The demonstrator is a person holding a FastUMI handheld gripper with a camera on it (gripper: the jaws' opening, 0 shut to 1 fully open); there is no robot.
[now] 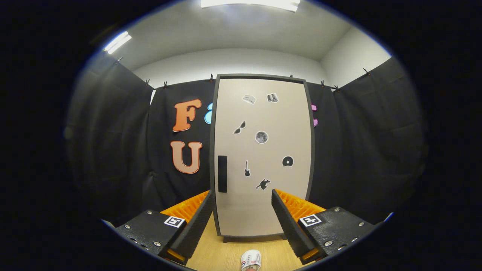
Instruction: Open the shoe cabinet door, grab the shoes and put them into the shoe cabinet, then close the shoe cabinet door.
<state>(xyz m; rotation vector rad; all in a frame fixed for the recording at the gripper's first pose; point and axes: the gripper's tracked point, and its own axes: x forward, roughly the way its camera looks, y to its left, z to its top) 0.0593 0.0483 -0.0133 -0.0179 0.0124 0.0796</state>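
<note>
Across the middle of the frame stands the shoe cabinet point(263, 158), its door point(263, 124) closed. At the bottom, the gripper point(241, 210) is spread wide, holding nothing. Lowest, between the fingers point(197, 222), a white shoe point(251, 259) lies on the floor point(222, 252).

Fisheye view from a camera mounted on the hand-held gripper point(241, 214), looking forward along its two fingers point(196, 222), which stand apart at the bottom of the picture with nothing between them. The camera sits low, near the wooden floor point(222, 256), and faces the closed door of the shoe cabinet point(262, 154) head-on from a moderate distance (the whole door fits in the picture, top to base). A shoe point(251, 260) lies between the fingers and below them, nearer the camera than the cabinet. Above the cabinet, the wide lens takes in the ceiling lights point(250, 3).
</note>
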